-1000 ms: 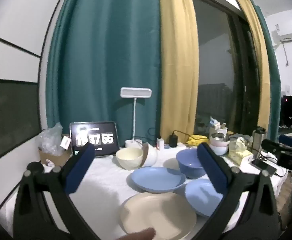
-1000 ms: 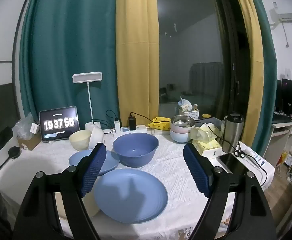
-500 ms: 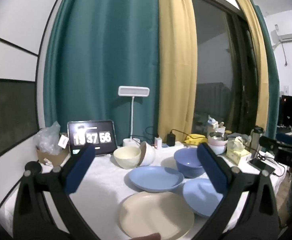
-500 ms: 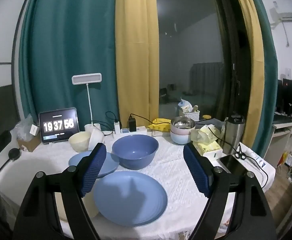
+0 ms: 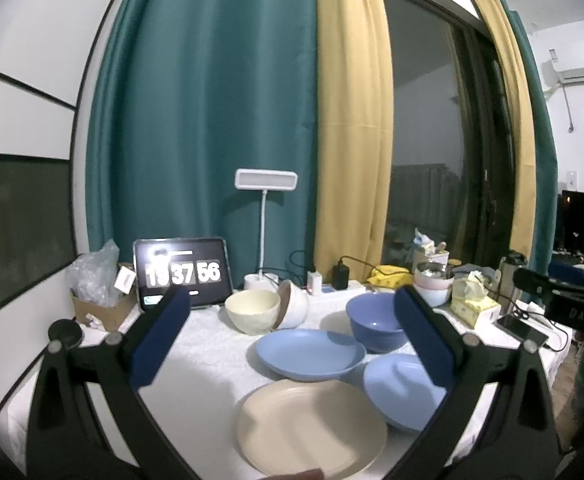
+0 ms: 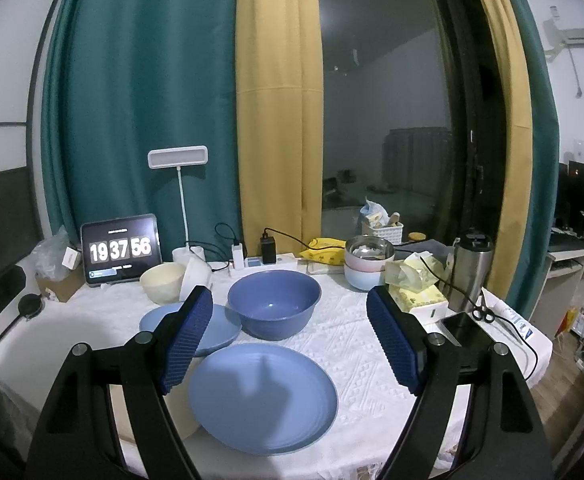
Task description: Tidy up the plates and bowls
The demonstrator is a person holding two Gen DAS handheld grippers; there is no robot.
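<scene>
Plates and bowls lie spread on the white table (image 6: 356,336), none stacked yet. Nearest blue plate (image 6: 262,398) sits flat just below and ahead of the right gripper (image 6: 290,338), whose jaws gape wide and empty. Cream plate (image 5: 312,426) lies likewise under the equally wide, empty left gripper (image 5: 292,338).

Pretty dim indoor light, apparently thrown from above and behind the cameras, since soft shadows are cast forward onto the near blue plate (image 6: 263,398) and the white tablecloth (image 6: 356,336). The window (image 6: 392,120) is left dark. The clock screen (image 5: 183,273) is blown out by glare in the left view. Heavy fisheye bending and black vignetting are seen at the edges.
</scene>
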